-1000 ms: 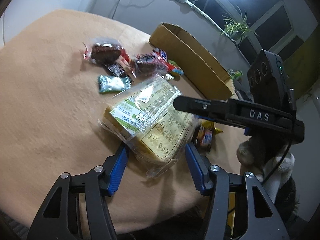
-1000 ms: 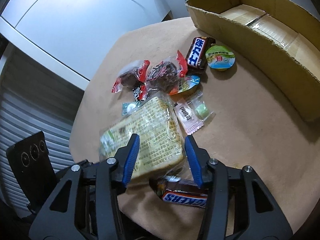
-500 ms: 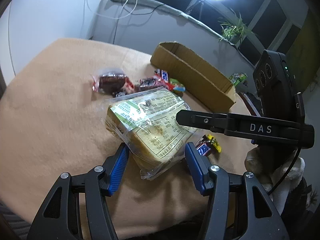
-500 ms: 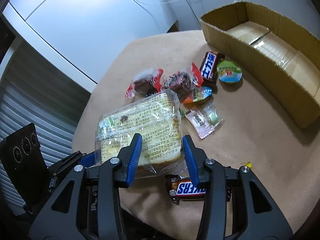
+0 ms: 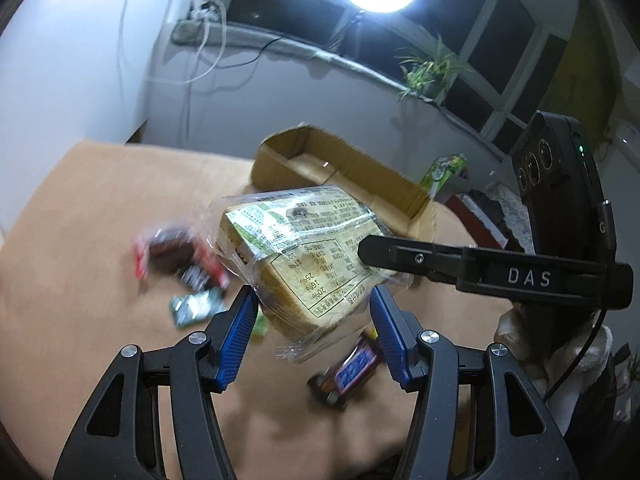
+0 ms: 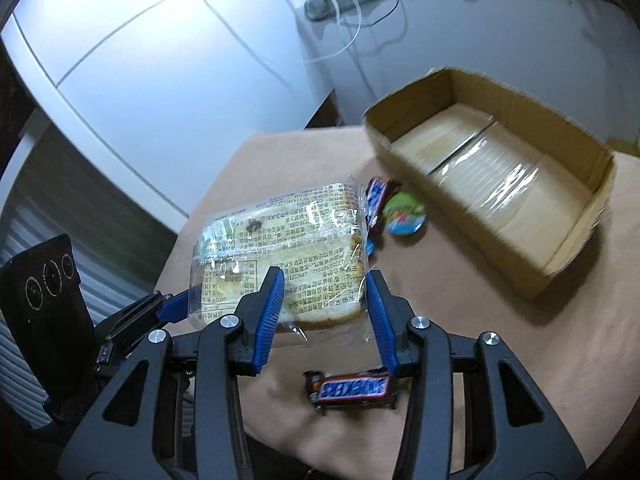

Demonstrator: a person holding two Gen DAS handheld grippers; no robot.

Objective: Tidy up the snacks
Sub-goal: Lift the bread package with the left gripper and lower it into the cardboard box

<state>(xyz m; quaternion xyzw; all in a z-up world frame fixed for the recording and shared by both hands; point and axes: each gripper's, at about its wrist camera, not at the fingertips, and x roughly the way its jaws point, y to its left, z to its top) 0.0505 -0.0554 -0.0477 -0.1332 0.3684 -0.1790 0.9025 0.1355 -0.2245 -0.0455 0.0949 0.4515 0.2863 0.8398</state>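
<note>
A clear bag of sliced bread (image 5: 308, 256) hangs in the air above the tan table (image 5: 80, 280), held from two sides. My left gripper (image 5: 314, 312) is shut on its near end. My right gripper (image 6: 324, 292) is shut on the other end of the bread bag (image 6: 280, 248); its arm (image 5: 480, 272) crosses the left wrist view. An open cardboard box (image 6: 492, 184) stands beyond, empty, and also shows in the left wrist view (image 5: 340, 172).
A Snickers bar (image 6: 352, 388) lies below the bag near the table's front edge. Red-wrapped cakes (image 5: 172, 248), a green packet (image 5: 196, 306), another chocolate bar (image 6: 378, 196) and a round green cup (image 6: 404, 216) lie on the table.
Both grippers have lifted the bread bag off the table and carried it up and toward the cardboard box. The views now tilt upward.
</note>
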